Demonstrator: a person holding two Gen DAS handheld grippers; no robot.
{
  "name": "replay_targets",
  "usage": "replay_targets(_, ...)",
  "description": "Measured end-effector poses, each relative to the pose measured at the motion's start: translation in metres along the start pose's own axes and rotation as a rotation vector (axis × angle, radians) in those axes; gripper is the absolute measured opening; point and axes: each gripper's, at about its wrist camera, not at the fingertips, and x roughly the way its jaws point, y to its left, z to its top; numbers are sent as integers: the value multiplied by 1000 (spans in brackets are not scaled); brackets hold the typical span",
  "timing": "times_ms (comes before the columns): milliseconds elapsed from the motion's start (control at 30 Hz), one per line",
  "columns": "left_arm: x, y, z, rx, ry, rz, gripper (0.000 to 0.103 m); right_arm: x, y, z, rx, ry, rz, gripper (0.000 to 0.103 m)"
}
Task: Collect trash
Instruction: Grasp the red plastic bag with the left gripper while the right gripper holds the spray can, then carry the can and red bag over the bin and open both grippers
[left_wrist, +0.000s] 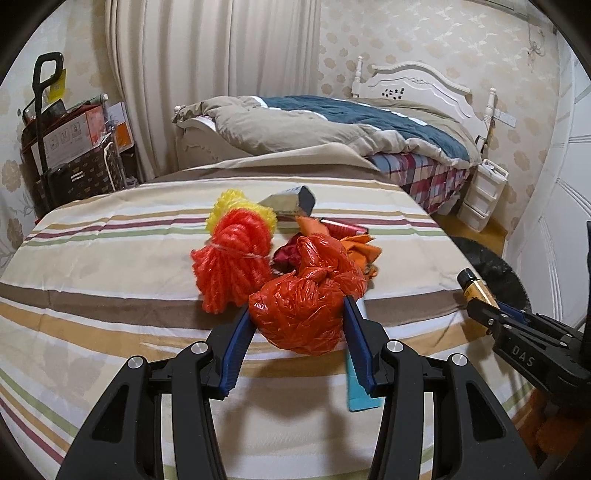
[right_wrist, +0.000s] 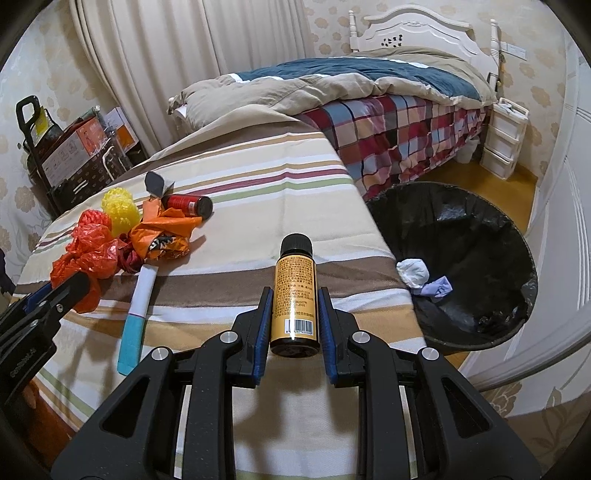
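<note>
My left gripper (left_wrist: 298, 317) is shut on a knotted red plastic bag (left_wrist: 303, 310), held just above the striped cloth (left_wrist: 110, 266). Behind the bag lie a red and yellow mesh bundle (left_wrist: 232, 254), an orange wrapper (left_wrist: 362, 251), a red can (left_wrist: 341, 227) and a grey carton (left_wrist: 291, 201). A white and teal tube (right_wrist: 136, 314) lies on the cloth under the bag. My right gripper (right_wrist: 294, 306) is shut on a small amber bottle (right_wrist: 294, 295) with a black cap, near the cloth's right edge. That bottle (left_wrist: 476, 286) also shows at the right of the left wrist view.
A round bin lined with a black bag (right_wrist: 491, 236) stands on the floor right of the cloth, with a white wad (right_wrist: 413, 272) and a pale purple scrap (right_wrist: 437, 287) inside. A bed (right_wrist: 369, 96), white drawers (right_wrist: 504, 140) and stacked boxes (right_wrist: 74, 151) lie beyond.
</note>
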Motion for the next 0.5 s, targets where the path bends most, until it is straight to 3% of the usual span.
replay_targets(500,6,-75,21,88,-31,-123,49,-22,-63,15,93,-71,-92,23)
